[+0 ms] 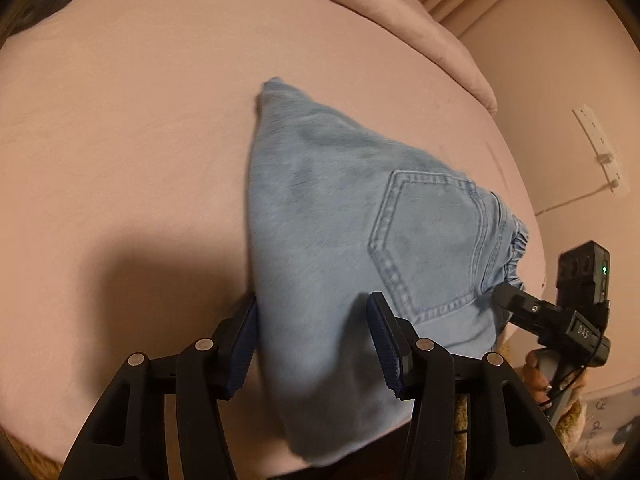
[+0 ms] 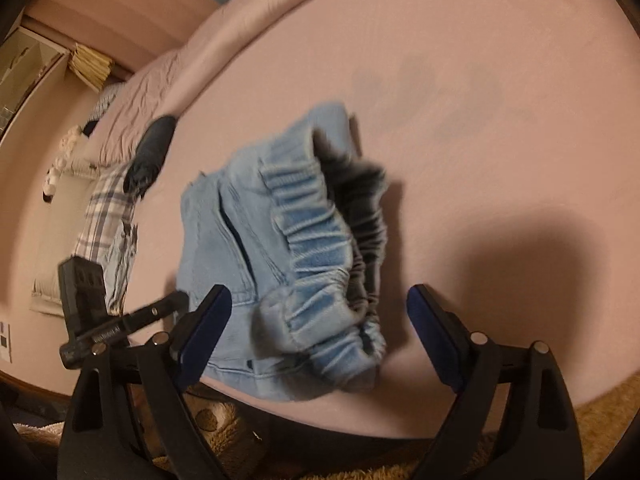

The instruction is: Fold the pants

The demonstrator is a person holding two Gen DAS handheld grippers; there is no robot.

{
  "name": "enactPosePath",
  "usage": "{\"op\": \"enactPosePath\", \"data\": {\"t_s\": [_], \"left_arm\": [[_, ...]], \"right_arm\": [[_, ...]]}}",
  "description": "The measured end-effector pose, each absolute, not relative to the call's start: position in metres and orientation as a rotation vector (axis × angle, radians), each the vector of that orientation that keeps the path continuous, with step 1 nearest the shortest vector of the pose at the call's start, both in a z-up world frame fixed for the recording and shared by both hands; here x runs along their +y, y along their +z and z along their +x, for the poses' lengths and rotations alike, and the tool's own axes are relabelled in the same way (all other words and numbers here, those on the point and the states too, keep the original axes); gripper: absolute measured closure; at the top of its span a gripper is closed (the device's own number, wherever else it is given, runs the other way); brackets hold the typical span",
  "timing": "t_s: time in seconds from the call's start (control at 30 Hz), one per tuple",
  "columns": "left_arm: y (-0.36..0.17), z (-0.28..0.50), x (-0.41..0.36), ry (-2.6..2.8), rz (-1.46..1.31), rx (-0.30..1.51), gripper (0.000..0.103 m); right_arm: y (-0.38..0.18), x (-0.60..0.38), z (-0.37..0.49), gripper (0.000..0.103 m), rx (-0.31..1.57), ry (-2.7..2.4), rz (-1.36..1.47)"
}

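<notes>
Both grippers stand with jaws wide apart over folded blue pants (image 1: pixel 352 232) lying on the pink bed (image 1: pixel 120 140). Denim lies between the left gripper (image 1: pixel 312 344) jaws, ungripped. Only the left view shows the back pocket (image 1: pixel 432 240); the right gripper (image 2: pixel 320 332) view shows the elastic waistband (image 2: pixel 320 248) gaping open.

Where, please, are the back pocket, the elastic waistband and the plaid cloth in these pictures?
back pocket (image 1: pixel 430 240): left wrist view, middle of the stitched pocket panel on the jeans.
elastic waistband (image 2: pixel 316 232): right wrist view, on the gathered light-blue band.
plaid cloth (image 2: pixel 106 216): right wrist view, on its checked part at the bed's left edge.
</notes>
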State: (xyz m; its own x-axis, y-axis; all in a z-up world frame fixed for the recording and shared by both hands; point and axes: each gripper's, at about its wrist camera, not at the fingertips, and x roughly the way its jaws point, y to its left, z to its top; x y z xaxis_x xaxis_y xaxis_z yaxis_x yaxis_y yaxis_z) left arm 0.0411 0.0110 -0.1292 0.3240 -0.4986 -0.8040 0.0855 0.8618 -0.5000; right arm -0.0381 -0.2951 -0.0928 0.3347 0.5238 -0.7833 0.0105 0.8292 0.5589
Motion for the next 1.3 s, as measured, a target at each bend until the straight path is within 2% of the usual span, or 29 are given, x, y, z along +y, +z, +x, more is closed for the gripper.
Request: {"op": "enactPosePath", "data": {"t_s": [0.03,0.13,0.2,0.3,0.37,0.4,0.47,0.5,0.6,0.73,0.9,1.3], "left_arm": [[-0.13,0.044,0.008,-0.402,-0.401,1.188,0.044],[-0.132,0.049,0.004,-0.413,-0.396,1.183,0.042],[-0.133,0.052,0.001,-0.44,-0.396,1.172,0.035],[-0.134,0.055,0.0,-0.438,-0.41,1.152,0.035],[-0.132,0.052,-0.003,-0.402,-0.392,1.147,0.04],[-0.131,0.048,-0.008,-0.383,-0.375,1.139,0.045],[-0.126,0.042,-0.015,-0.349,-0.338,1.119,0.052],[-0.122,0.042,-0.028,-0.328,-0.306,1.107,0.058],[-0.107,0.033,-0.041,-0.281,-0.231,1.078,0.073],[-0.088,0.022,-0.041,-0.267,-0.253,1.069,0.075],[-0.067,0.009,-0.032,-0.262,-0.283,1.056,0.075],[-0.039,0.003,-0.034,-0.26,-0.253,1.006,0.075]], "right_arm": [[-0.094,-0.294,-0.036,0.014,1.188,0.375,0.522],[-0.099,-0.283,-0.025,0.013,1.196,0.429,0.525],[-0.103,-0.278,-0.017,0.011,1.192,0.452,0.533],[-0.105,-0.276,-0.008,0.01,1.191,0.479,0.552],[-0.106,-0.275,-0.006,0.01,1.186,0.484,0.56],[-0.105,-0.274,-0.007,0.012,1.182,0.475,0.553],[-0.101,-0.272,-0.012,0.027,1.177,0.416,0.501],[-0.099,-0.269,-0.016,0.039,1.173,0.382,0.466],[-0.086,-0.256,-0.027,0.049,1.134,0.351,0.409],[-0.058,-0.235,-0.042,0.056,1.062,0.315,0.292],[-0.033,-0.223,-0.056,0.057,1.004,0.314,0.225],[-0.013,-0.233,-0.064,0.056,0.945,0.311,0.203]]}}
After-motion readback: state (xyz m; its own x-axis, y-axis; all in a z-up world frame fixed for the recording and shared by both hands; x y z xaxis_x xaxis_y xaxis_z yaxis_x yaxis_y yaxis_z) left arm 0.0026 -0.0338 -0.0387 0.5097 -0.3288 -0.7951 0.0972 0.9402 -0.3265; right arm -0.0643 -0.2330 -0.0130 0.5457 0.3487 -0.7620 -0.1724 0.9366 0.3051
